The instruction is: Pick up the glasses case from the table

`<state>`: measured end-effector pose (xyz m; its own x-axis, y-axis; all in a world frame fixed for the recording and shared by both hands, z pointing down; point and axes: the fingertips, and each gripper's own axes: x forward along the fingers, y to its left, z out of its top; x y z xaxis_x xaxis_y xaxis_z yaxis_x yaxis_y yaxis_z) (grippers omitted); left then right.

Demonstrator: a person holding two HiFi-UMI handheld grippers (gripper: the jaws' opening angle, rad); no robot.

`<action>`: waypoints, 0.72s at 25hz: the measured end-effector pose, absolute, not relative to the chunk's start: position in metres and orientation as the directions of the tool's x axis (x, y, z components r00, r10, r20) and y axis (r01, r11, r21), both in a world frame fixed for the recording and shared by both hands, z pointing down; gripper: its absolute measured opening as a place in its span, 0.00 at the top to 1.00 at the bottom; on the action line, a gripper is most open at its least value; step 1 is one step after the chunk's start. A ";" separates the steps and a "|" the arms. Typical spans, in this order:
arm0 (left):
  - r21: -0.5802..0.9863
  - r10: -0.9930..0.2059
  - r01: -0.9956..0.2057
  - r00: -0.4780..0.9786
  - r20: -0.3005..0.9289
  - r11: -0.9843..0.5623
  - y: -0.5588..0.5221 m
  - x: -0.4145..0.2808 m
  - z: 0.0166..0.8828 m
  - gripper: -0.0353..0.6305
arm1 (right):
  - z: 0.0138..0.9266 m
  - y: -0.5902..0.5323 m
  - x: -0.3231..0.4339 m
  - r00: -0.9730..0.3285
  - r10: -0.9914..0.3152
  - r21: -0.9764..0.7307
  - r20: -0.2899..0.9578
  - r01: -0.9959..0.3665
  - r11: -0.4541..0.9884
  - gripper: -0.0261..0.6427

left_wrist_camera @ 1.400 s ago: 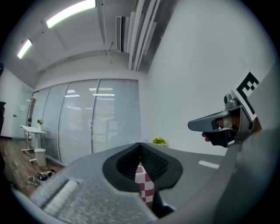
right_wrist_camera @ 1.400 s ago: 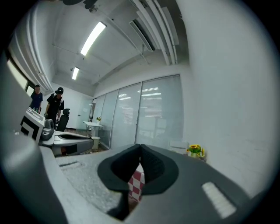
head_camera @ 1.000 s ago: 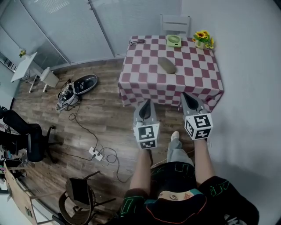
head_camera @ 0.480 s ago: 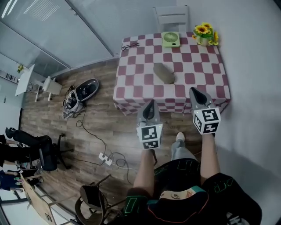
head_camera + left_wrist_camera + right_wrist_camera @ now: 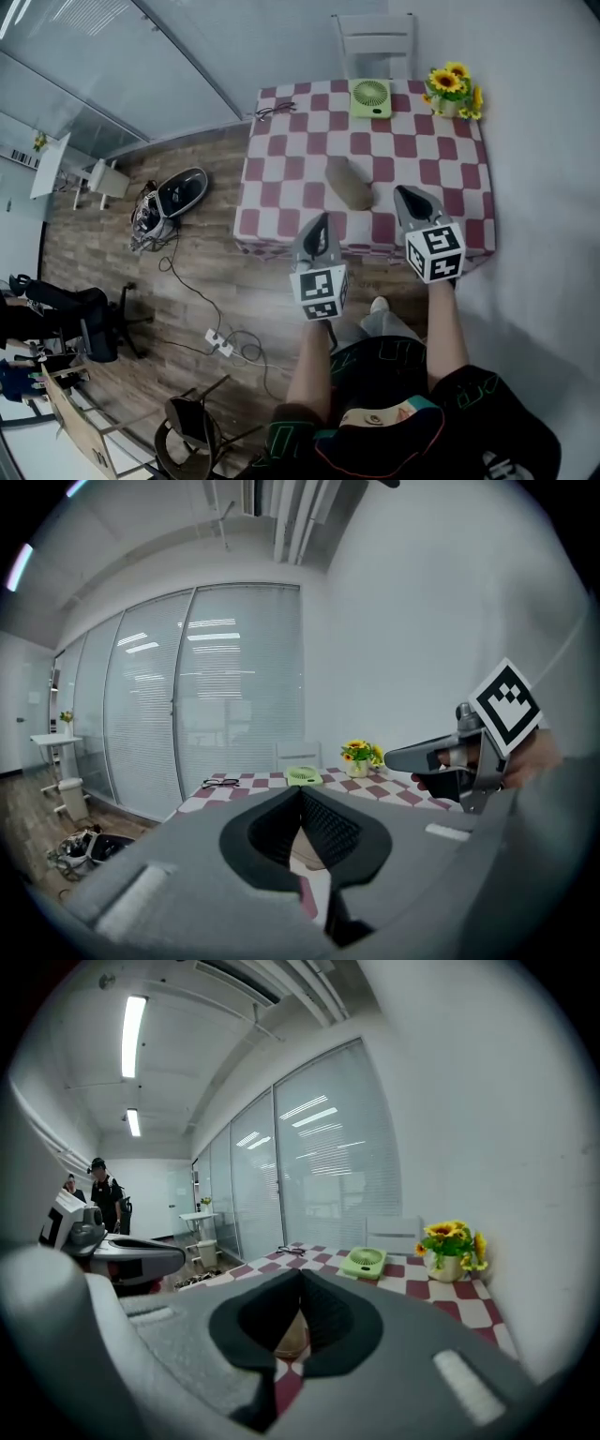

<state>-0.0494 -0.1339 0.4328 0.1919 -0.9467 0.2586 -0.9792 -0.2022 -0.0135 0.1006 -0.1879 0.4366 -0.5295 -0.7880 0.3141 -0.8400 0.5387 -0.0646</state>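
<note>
The glasses case (image 5: pixel 349 183), a tan oblong, lies near the middle of the red-and-white checked table (image 5: pixel 281 178). My left gripper (image 5: pixel 317 225) is shut and empty, its tips at the table's near edge, a little short of the case and to its left. To the right of the case, my right gripper (image 5: pixel 405 197) hangs over the near part of the table, also shut and empty. In the left gripper view the case (image 5: pixel 308 853) shows low behind the closed left gripper (image 5: pixel 300 791). The right gripper (image 5: pixel 300 1274) also has the case (image 5: pixel 292 1340) just behind its tips.
A green fan (image 5: pixel 371 97), a pot of sunflowers (image 5: pixel 452 86) and a pair of glasses (image 5: pixel 269 112) sit along the table's far side, with a white chair (image 5: pixel 375 37) behind. A white wall runs on the right. Cables and a power strip (image 5: pixel 216 342) lie on the floor at the left.
The person has stepped up to the table. Both grippers have moved forward from over the floor to the table's near edge, closer to the case; both stay shut.
</note>
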 end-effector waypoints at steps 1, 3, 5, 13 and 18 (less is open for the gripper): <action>-0.011 -0.948 -0.982 0.180 0.263 -0.190 -0.136 -0.053 0.434 0.93 | 0.441 -0.190 0.096 -0.540 -0.776 -0.066 0.326 -0.832 0.551 0.95; 0.000 -0.950 -0.987 0.157 0.269 -0.163 -0.142 -0.062 0.438 0.93 | 0.448 -0.194 0.084 -0.567 -0.748 -0.067 0.344 -0.810 0.583 0.95; 0.005 -0.947 -0.988 0.148 0.286 -0.153 -0.149 -0.067 0.447 0.93 | 0.455 -0.199 0.074 -0.584 -0.727 -0.068 0.362 -0.794 0.604 0.95; 0.052 -0.916 -0.972 0.232 0.326 -0.227 -0.200 -0.066 0.479 0.93 | 0.490 -0.238 0.055 -0.575 -0.679 -0.080 0.455 -0.787 0.612 0.95; 0.064 -0.897 -0.970 0.241 0.370 -0.234 -0.233 -0.081 0.497 0.93 | 0.513 -0.259 0.030 -0.593 -0.611 -0.114 0.525 -0.760 0.640 0.83</action>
<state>-0.0807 -0.2326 0.4967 0.2406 -0.8972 0.3705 -0.9702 -0.2337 0.0639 0.0299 -0.2590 0.5133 -0.5930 -0.6105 0.5250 -0.7598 0.6401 -0.1140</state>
